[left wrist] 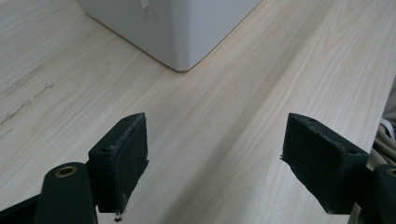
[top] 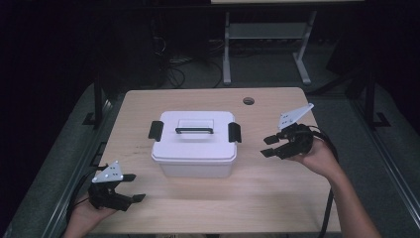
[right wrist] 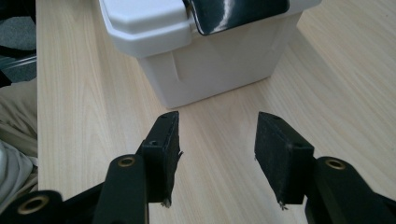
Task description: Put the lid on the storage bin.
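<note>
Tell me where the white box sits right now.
In the high view the white box stands mid-table, lid on, between the left gripper and the right gripper, touching neither.

Left claw [top: 133,187] agape; right claw [top: 270,146] half-spread

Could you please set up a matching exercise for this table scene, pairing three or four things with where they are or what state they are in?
Things:
1. white plastic lidded box
2. black side clip
3. left gripper
4. round cable hole

Places or states:
A. near the table's far edge
B. mid-table, lid on
C. open, empty, at the near left corner
D. on the box's right end

Pairs: 1-B, 2-D, 3-C, 4-A
</note>
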`<state>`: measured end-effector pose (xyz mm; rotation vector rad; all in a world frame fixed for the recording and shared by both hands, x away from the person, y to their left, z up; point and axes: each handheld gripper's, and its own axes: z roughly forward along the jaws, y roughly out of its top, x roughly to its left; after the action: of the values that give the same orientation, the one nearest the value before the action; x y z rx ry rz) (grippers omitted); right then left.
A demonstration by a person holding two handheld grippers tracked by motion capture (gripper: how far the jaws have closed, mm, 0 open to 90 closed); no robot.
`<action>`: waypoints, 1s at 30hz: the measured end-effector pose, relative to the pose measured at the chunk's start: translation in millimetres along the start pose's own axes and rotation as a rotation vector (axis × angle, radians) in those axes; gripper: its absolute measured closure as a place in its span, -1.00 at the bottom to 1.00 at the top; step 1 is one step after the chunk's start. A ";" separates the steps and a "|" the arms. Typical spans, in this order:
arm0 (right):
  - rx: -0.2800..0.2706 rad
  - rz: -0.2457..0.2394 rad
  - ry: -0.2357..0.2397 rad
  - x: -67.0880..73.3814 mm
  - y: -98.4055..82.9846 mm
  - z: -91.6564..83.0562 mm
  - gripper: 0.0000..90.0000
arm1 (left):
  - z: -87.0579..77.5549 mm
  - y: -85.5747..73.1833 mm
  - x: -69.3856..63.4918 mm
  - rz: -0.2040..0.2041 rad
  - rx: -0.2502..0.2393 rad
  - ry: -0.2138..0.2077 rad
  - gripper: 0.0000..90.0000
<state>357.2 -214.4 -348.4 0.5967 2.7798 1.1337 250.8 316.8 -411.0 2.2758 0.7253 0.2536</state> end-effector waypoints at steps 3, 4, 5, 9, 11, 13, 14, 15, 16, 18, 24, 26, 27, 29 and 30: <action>0.000 0.008 -0.002 -0.1 -6.2 0.9 0.09 | -0.4 -0.2 0.3 -0.001 -0.003 0.001 -0.52; -0.002 0.014 0.000 -0.3 -7.9 1.2 0.08 | -0.6 -0.3 0.5 0.000 -0.001 0.001 -0.52; -0.002 0.014 0.000 -0.3 -7.9 1.2 0.08 | -0.6 -0.3 0.5 0.000 -0.001 0.001 -0.52; 0.001 0.024 -0.001 -0.9 -14.9 2.3 0.08 | -0.4 -0.5 0.8 -0.002 -0.001 0.001 -0.52; 0.002 0.029 -0.003 -1.2 -18.3 2.8 0.08 | -0.1 -0.6 1.1 -0.002 -0.002 -0.003 -0.52; 0.004 0.037 -0.002 -1.3 -21.6 3.3 0.07 | 0.9 -1.0 1.2 -0.004 -0.005 -0.007 -0.52; 0.003 0.047 0.000 -1.3 -24.8 4.0 0.07 | 1.2 -1.2 1.4 -0.003 -0.002 -0.006 -0.52; 0.003 0.047 0.000 -1.3 -24.8 4.0 0.07 | 1.2 -1.2 1.4 -0.002 -0.001 -0.005 -0.52; 0.004 0.046 -0.001 -1.5 -26.0 4.1 0.07 | 1.0 -1.3 1.5 -0.003 -0.001 -0.004 -0.52; 0.001 0.057 0.001 -1.0 -29.3 5.1 0.07 | 0.3 -1.4 1.5 -0.007 -0.006 -0.002 -0.52; 0.002 0.070 0.005 -1.1 -39.3 8.4 0.05 | 0.3 -1.5 1.9 -0.006 -0.007 0.002 -0.52; 0.001 0.078 0.007 -0.5 -43.9 9.3 0.05 | 0.1 -1.5 2.1 -0.005 -0.008 0.003 -0.52; 0.001 0.078 0.007 -0.5 -43.9 9.3 0.05 | -0.1 -1.4 2.2 -0.003 -0.007 0.003 -0.52; -0.001 0.079 0.006 -0.3 -46.7 9.4 0.04 | -0.1 -1.0 2.1 -0.002 -0.010 0.005 -0.52; -0.002 0.079 0.006 -0.2 -48.2 9.6 0.04 | -0.1 -0.8 2.0 -0.002 -0.009 0.004 -0.52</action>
<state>343.9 -239.6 -388.5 0.7103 2.7827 1.1547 252.1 318.5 -411.5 2.2664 0.7271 0.2603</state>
